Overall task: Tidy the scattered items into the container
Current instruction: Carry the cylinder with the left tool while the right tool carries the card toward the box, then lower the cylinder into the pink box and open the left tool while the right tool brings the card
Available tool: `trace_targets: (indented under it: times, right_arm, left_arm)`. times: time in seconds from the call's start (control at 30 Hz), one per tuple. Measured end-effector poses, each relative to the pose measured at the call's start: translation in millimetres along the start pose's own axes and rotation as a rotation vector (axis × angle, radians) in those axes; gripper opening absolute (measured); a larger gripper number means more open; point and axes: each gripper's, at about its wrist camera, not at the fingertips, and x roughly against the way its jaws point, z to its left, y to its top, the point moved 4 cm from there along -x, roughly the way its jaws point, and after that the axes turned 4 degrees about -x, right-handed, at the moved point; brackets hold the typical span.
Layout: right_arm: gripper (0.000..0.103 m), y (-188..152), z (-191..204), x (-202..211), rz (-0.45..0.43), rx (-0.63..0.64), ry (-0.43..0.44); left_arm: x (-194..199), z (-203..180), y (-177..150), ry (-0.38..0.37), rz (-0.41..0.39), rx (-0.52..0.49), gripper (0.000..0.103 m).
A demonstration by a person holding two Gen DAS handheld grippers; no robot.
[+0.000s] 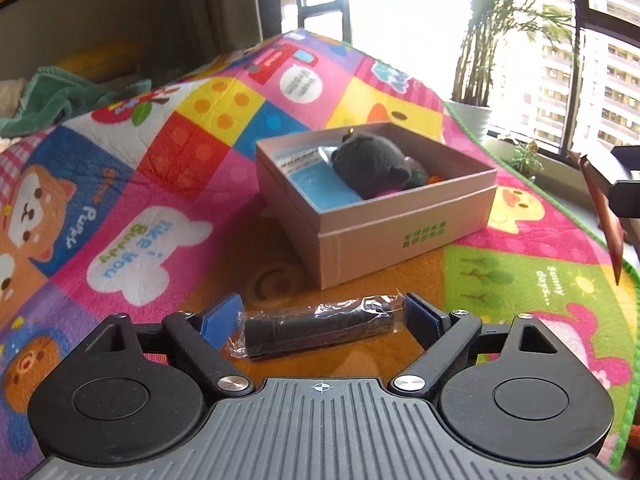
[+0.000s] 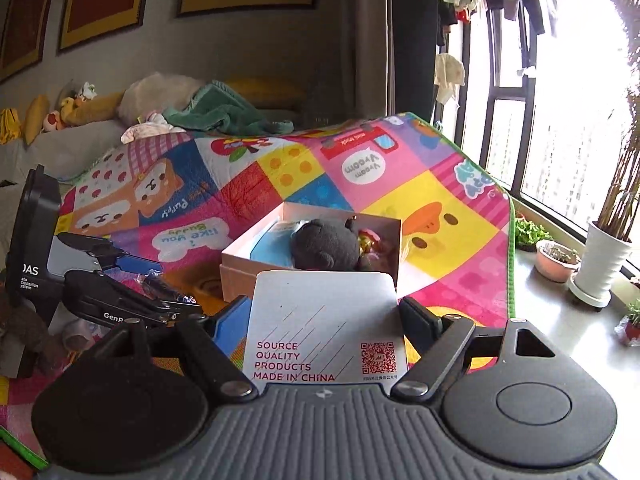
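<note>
An open cardboard box (image 1: 400, 236) (image 2: 234, 270) sits on the colourful play mat. It holds a dark grey plush toy (image 1: 372, 164) (image 2: 328, 244) and a blue packet (image 1: 320, 194) (image 2: 266, 248). My left gripper (image 1: 320, 314) is shut on a black cylinder in clear wrap (image 1: 316, 330), held crosswise just in front of the box. My right gripper (image 2: 322, 312) is shut on a white printed card (image 2: 324, 320), which stands upright and hides the box's near wall. In the right wrist view the left gripper (image 2: 172, 300) is at the left, beside the box.
The play mat (image 1: 160, 208) (image 2: 440, 208) ends in a green border at the right. Past it a window ledge carries plant pots (image 2: 600, 268). A green towel (image 2: 224, 112) and soft toys (image 2: 80, 108) lie at the back.
</note>
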Motion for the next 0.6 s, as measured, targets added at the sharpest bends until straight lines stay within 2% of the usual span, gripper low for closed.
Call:
trace_targets:
  times: [0.13, 0.23, 0.4, 0.5, 0.6]
  right_arm:
    - [0.08, 17.5, -12.1, 3.7, -0.041, -0.011, -0.016]
    - [0.08, 27.6, -17.7, 0.8, -0.06, -0.008, -0.016]
    - [0.08, 36.3, -25.9, -17.9, -0.062, -0.013, -0.016]
    - [0.08, 38.8, -32.3, -34.5, -0.039, -0.035, -0.012]
    - [0.08, 38.5, -36.5, -49.9, -0.007, -0.045, -0.003]
  left_arm:
    - [4.5, -14.3, 31.7, -0.03, -0.069, -0.069, 0.091]
    - [-9.6, -19.8, 56.9, -0.034, -0.089, -0.085, 0.092]
    - [-57.5, -15.8, 86.9, -0.062, -0.053, 0.065, 0.092]
    - [-79.3, -15.4, 85.0, -0.044, -0.033, 0.082, 0.096]
    - [-74.6, -5.0, 73.2, -0.047, -0.06, 0.105, 0.1]
